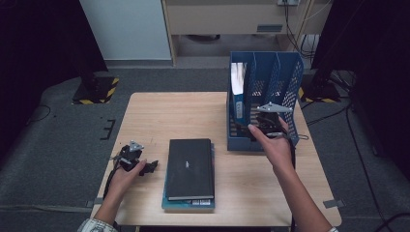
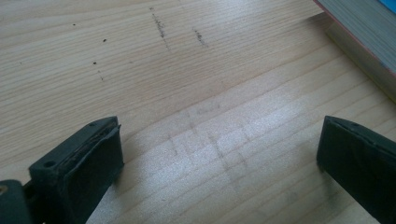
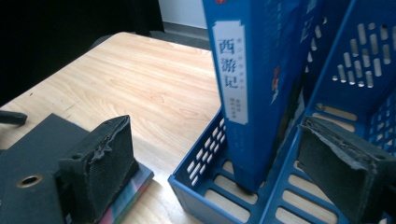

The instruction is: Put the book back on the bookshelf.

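Black jaws of the right gripper [image 3: 212,163] rise at the bottom of the right gripper view, spread wide with nothing pressed between them. Just beyond the gap stands the blue book [image 3: 252,88], upright in the left compartment of the blue file rack [image 3: 201,186]; its top is cut off by the upper edge of the frame, and its foot rests on the slotted floor. The rack's divider runs up the right side of the frame behind the right jaw.

At lower left the left jaw hides part of the black book [image 3: 28,144], which lies on a second book whose colourful cover barely shows. In the high view this stack [image 1: 190,169] lies at lower centre on the wooden surface [image 1: 159,116], well apart from the rack.

Left gripper [image 2: 217,158] hovers low over bare wood, jaws released; a book's page edge is cut off at the upper right.
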`<state>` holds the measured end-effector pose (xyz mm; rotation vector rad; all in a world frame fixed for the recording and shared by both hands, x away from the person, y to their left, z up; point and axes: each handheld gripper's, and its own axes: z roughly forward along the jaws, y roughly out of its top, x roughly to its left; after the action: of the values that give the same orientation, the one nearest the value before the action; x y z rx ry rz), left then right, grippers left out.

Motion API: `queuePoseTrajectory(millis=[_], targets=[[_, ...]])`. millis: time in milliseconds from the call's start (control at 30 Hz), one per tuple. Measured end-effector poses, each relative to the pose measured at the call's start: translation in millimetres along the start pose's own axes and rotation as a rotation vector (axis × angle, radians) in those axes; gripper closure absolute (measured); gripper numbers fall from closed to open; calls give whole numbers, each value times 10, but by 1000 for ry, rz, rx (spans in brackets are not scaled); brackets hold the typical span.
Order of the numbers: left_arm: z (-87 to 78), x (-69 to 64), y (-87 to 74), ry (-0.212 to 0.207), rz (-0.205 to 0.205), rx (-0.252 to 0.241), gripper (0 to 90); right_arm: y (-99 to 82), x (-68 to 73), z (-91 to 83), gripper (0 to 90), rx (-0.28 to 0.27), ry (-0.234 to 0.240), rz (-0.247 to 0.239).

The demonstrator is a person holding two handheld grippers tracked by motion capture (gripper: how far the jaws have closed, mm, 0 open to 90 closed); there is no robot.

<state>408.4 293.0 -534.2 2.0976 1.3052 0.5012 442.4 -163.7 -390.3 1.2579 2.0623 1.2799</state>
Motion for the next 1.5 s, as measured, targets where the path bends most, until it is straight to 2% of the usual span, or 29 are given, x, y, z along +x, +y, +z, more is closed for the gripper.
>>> queuePoseTrajectory(millis=[267, 400, 433, 533, 633, 667, 733, 800, 900, 1000, 1100, 1233, 1300, 1500], targets=[[-16, -11, -3, -8, 8, 1, 21, -114, 97, 30, 117, -4, 20, 5], [-37, -27, -1, -13, 12, 4, 41, -245, 241, 61, 119, 8, 47, 2], [-57, -35, 4, -19, 10, -3, 50, -335, 329, 81, 120, 18, 61, 0], [-87, -49, 5, -24, 14, -10, 52, -402, 400, 99, 123, 18, 67, -7], [-126, -58, 5, -35, 4, -25, 59, -494, 516, 155, 129, 44, 86, -21], [-139, -58, 7, -40, -1, -27, 69, -537, 593, 190, 131, 59, 95, -32], [-169, -56, 14, -50, -11, -41, 72, -555, 626, 204, 132, 61, 92, -41], [-194, -60, 17, -58, -26, -53, 85, -602, 710, 242, 135, 77, 109, -68], [-237, -70, 2, -66, -43, -61, 101, -656, 794, 277, 147, 89, 144, -58], [-317, -104, 34, -80, -40, -91, 105, -730, 912, 324, 149, 113, 190, -76], [-380, -136, 40, -91, -38, -109, 104, -756, 967, 343, 148, 123, 207, -72], [-487, -191, 45, -117, -19, -136, 109, -815, 1076, 368, 139, 147, 242, -82], [-552, -218, 78, -122, -4, -147, 123, -826, 1100, 379, 135, 152, 245, -99], [-696, -381, 216, -173, 56, -155, 129, -871, 1130, 437, 123, 176, 252, -99]])
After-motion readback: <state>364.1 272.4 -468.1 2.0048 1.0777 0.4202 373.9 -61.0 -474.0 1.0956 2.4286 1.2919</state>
